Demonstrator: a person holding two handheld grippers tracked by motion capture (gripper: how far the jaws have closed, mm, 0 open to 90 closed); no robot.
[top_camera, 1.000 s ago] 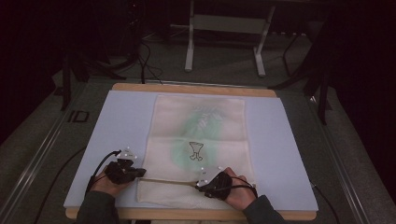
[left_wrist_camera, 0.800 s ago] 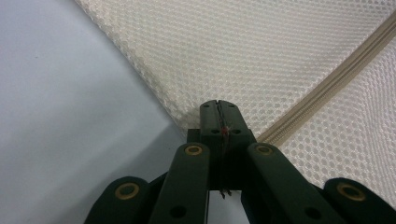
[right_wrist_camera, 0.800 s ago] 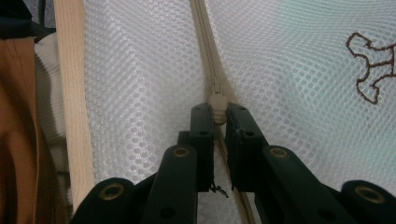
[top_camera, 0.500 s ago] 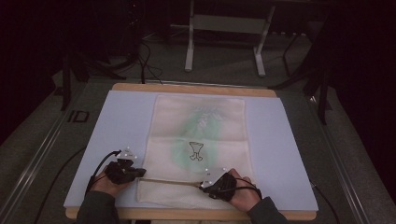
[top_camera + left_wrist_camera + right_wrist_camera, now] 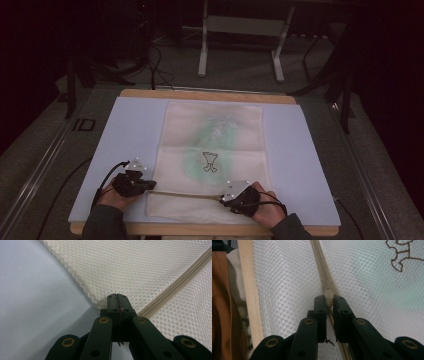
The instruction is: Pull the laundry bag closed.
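Observation:
A cream mesh bag (image 5: pixel 212 130) with a small brown embroidered figure (image 5: pixel 210 162) lies flat on the pale mat (image 5: pixel 125 135). A zipper (image 5: pixel 185 194) runs across its near end. My left gripper (image 5: pixel 150 185) is shut on the bag's left edge, and the mesh (image 5: pixel 140 267) is pinched between its closed jaws (image 5: pixel 117 298) beside the zipper tape (image 5: pixel 175 282). My right gripper (image 5: pixel 225 199) is shut on the beige zipper pull (image 5: pixel 328 293), with the pull clamped at its tips (image 5: pixel 329 300) and the zipper (image 5: pixel 318 255) running on ahead.
The table's wooden front edge (image 5: pixel 249 290) lies just behind my right gripper, with an orange-brown sleeve (image 5: pixel 222 315) beyond it. Bare mat (image 5: pixel 300 150) flanks the bag on both sides. Dark floor, cables and a metal stand (image 5: pixel 240 30) lie past the table's far edge.
My right gripper has slid a little to the right along the zipper with the pull in it. The left gripper has stayed where it was.

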